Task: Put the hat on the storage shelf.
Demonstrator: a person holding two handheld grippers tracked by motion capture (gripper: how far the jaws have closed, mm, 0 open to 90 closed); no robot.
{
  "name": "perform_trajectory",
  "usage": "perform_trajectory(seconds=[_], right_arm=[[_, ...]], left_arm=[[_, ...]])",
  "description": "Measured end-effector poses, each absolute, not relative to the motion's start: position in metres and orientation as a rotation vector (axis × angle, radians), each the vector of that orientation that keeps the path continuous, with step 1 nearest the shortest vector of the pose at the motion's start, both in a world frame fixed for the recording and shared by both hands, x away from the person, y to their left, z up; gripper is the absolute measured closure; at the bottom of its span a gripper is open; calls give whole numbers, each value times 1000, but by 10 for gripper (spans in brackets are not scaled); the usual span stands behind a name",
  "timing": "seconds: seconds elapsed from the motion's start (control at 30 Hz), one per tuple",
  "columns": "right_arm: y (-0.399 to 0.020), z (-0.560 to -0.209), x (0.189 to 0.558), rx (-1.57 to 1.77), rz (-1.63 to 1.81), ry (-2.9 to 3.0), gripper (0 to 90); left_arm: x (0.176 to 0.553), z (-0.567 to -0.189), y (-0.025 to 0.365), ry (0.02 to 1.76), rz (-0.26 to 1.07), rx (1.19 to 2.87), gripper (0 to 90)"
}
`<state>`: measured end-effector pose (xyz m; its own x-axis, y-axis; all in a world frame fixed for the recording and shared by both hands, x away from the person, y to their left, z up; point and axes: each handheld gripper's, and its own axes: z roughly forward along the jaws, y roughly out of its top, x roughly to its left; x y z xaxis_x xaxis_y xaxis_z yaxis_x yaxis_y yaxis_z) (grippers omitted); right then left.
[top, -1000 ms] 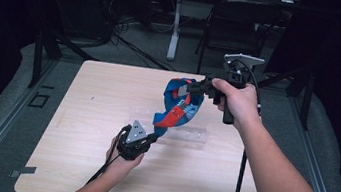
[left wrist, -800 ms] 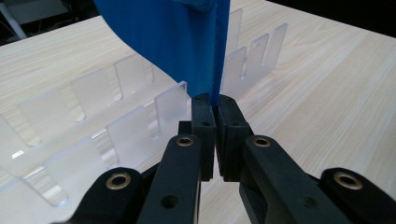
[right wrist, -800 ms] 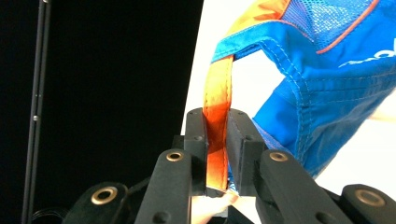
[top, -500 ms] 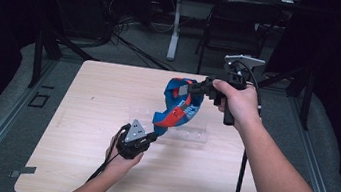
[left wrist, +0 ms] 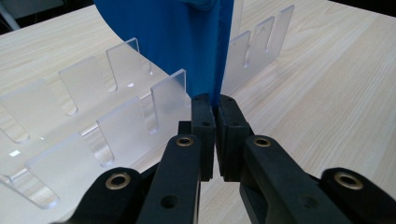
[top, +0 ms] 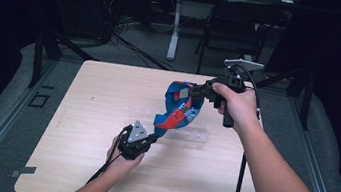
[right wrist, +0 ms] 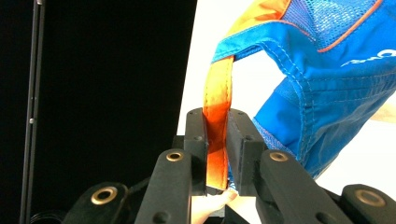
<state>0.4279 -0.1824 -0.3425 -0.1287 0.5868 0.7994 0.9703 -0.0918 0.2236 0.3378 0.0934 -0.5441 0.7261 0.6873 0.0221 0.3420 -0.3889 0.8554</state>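
High view: blue bag (top: 177,108) stretched between left tongs (top: 152,137) and right tongs (top: 194,92).

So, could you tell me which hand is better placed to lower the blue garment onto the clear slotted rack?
Probably the left. The left gripper pinches the blue garment low, beside the clear rack; the right gripper holds its orange strap higher.

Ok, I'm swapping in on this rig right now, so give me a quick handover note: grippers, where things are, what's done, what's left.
Left gripper: shut on the blue fabric edge of the bag, low near the table.
Right gripper: shut on the bag's orange strap, held higher at the far side.
Bag hangs stretched between both, above the clear acrylic rack on the table.
Done: both grips secure, bag lifted.
Left: probably setting the bag down or onto the rack; the goal isn't clear.
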Motion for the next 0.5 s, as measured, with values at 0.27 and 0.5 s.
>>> perform_trajectory(seconds=[0.27, 0.5], right_arm=[[-186, -357, 432, -1713, -1099, -1721, 794], [-189, -361, 432, -1717, -1095, -1715, 793]], left_arm=[[339, -552, 93, 803, 467, 2010, 876], [339, -552, 95, 816, 463, 1990, 864]])
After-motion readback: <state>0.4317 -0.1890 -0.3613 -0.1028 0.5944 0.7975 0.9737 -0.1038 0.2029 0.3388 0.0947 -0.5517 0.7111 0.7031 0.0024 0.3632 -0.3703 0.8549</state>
